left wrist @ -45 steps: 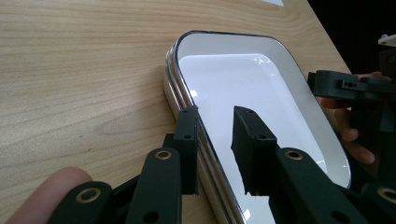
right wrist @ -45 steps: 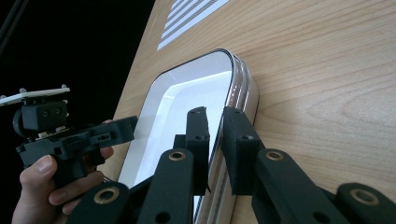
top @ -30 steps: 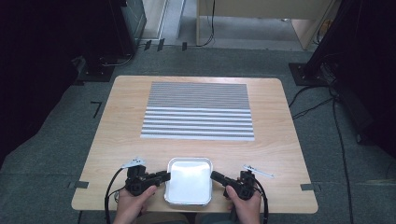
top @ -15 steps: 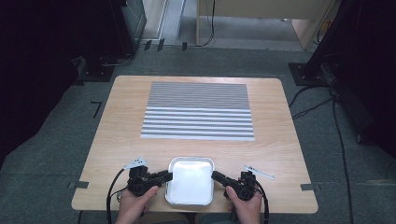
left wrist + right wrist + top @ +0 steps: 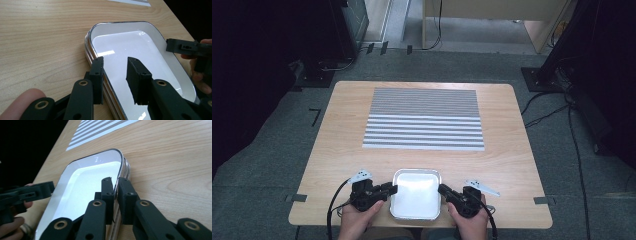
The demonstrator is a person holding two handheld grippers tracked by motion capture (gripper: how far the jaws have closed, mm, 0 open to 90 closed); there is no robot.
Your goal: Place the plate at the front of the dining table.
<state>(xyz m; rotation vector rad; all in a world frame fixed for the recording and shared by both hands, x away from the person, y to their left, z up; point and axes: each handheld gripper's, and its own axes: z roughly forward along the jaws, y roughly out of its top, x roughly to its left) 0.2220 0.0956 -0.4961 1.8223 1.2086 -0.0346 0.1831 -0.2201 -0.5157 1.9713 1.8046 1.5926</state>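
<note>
No text, label, brand, number or sign could be read anywhere. The striped sheet [image 5: 424,119] on the worktop [image 5: 337,145] carried only plain grey and white bars, without lettering. The white tray [image 5: 140,57] bore no printed mark, and the small white tags [image 5: 482,187] near the grippers were too small to read.

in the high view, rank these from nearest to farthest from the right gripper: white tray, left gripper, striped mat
1. White tray: directly beside the right gripper, whose jaws are clamped on its right rim.
2. Left gripper: across the tray, at its left rim.
3. Striped mat: farther up the table, toward the far edge.
</note>
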